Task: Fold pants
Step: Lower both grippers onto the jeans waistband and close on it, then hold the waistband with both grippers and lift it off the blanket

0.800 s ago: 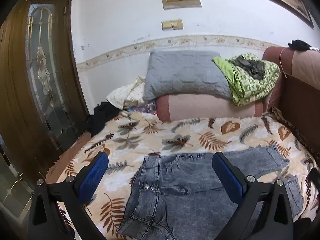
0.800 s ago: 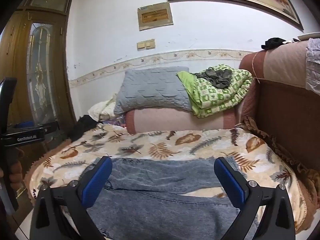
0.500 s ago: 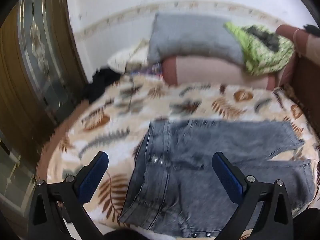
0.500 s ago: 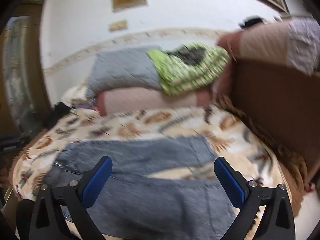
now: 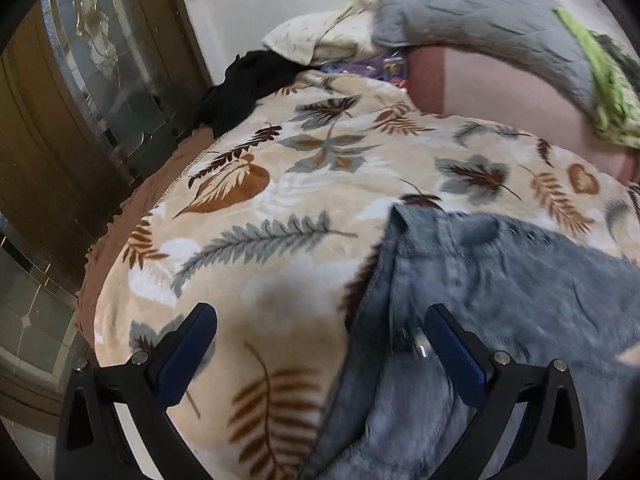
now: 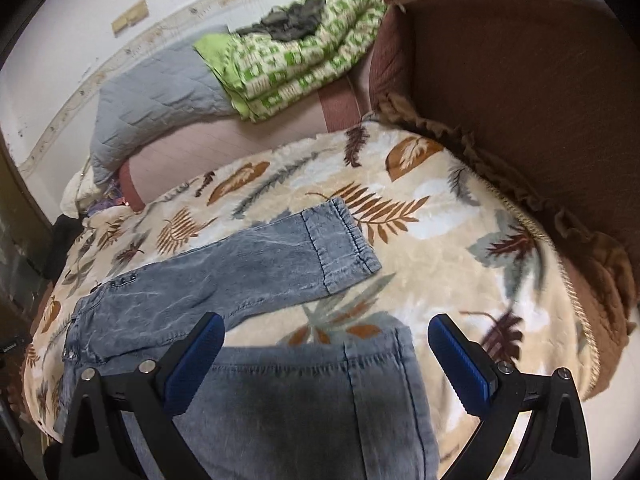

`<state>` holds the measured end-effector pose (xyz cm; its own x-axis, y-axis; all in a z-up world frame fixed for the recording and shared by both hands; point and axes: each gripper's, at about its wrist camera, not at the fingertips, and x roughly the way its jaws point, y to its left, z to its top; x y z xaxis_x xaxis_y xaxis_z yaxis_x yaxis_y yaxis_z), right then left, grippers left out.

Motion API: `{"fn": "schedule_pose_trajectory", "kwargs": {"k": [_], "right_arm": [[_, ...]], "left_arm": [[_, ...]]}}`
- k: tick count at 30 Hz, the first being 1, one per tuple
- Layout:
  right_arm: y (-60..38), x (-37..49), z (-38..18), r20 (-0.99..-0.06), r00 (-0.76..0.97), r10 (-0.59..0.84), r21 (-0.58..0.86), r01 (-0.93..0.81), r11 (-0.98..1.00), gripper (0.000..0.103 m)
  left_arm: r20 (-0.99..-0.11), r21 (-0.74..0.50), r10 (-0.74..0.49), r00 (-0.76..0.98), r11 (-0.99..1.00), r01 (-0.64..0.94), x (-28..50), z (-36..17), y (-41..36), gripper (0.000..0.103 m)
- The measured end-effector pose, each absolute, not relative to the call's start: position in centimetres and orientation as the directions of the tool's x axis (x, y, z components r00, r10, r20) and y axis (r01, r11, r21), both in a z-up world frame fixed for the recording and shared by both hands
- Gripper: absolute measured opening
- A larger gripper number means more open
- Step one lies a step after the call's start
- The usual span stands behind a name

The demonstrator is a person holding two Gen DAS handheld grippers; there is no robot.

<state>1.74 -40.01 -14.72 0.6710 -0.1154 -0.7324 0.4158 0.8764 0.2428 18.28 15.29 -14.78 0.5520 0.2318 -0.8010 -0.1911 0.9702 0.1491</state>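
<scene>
Small washed-grey denim pants (image 6: 224, 276) lie spread flat on a leaf-print blanket (image 6: 440, 216), waist to the left and both legs pointing right. In the left wrist view the waistband edge (image 5: 404, 248) runs down the frame. My left gripper (image 5: 320, 344) hovers open over that waist edge, its right pad above the denim near a metal button (image 5: 420, 346), its left pad above the blanket. My right gripper (image 6: 326, 354) stands open above the near leg's cuff end (image 6: 380, 360), with nothing between its pads. The far leg's cuff (image 6: 344, 248) lies beyond it.
A grey quilted pillow (image 6: 160, 96) and a green patterned blanket (image 6: 296, 56) are stacked on a pink cushion at the back. A brown sofa arm (image 6: 520, 100) rises on the right. A dark garment (image 5: 244, 88) and a wooden glass door (image 5: 80, 92) stand left.
Both grippers have tipped downward and come closer to the pants. The left one has shifted toward the waist edge, the right one toward the leg ends. Both jaws stay wide.
</scene>
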Motion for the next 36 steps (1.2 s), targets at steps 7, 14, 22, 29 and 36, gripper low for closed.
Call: {"fn": "schedule_pose_trajectory", "kwargs": {"k": [7,14,22,29,36], "right_arm": [[-45.3,9.8,-16.7,-0.773,0.632,-0.058,0.276,0.417,0.866,0.103],[-49.5,18.3,-19.1,-0.816,0.578,-0.029,0.278,0.434,0.857,0.102],[-51.6,24.6,-23.6,-0.869,0.494,0.022,0.284,0.464,0.839,0.09],[-50.7,26.8,-25.7,-0.893,0.449,0.035,0.256,0.442,0.86,0.06],[-50.3,24.8,-22.5,-0.849,0.524,0.071,0.33,0.42,0.845,0.018]], "left_arm": [[-0.874,0.079,0.149,0.462,0.983,-0.168,27.0,-17.7,14.7,0.103],[-0.902,0.071,0.127,0.412,0.986,-0.15,33.8,-21.4,12.3,0.103],[-0.94,-0.038,-0.008,0.342,0.996,-0.079,37.7,-24.7,9.9,0.058],[-0.928,-0.004,0.009,0.372,0.999,-0.033,38.2,-25.1,8.7,0.025],[-0.887,-0.067,-0.072,0.456,0.997,0.027,37.0,-22.3,8.6,0.0]]}}
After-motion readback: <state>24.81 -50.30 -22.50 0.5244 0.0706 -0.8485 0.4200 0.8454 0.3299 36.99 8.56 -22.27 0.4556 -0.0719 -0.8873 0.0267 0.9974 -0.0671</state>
